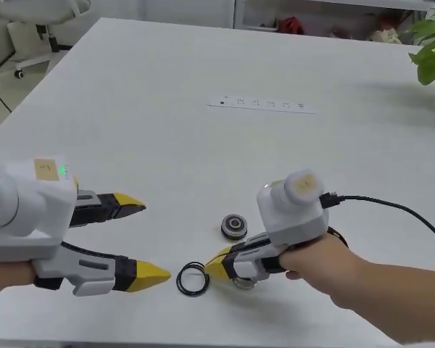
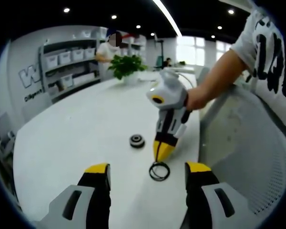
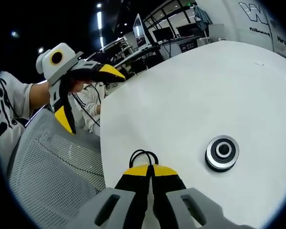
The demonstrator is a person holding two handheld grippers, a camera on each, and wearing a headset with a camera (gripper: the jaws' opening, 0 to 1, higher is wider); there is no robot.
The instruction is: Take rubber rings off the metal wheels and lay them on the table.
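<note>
**Between the tongs, a ring lies on the table**

Just ahead of the right tongs (image 1: 216, 264) (image 3: 150, 169), whose jaws are pressed together, a black rubber ring (image 1: 192, 279) (image 3: 144, 156) lies flat on the white table (image 1: 203, 58), right at their tips. The left tongs (image 1: 154, 239) (image 2: 148, 167) are spread wide and hold nothing. A metal wheel (image 1: 234, 225) (image 3: 222, 152) sits beyond the ring. Wall lettering begins with a big "W" (the rest is unreadable).

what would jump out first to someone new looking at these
The yellow-tipped right gripper, jaws closed, seemingly pinching thin black rubber rings lying on the white table near its front edge. Just beyond sits a small round metal wheel; the left gripper hangs open to the left.
</note>
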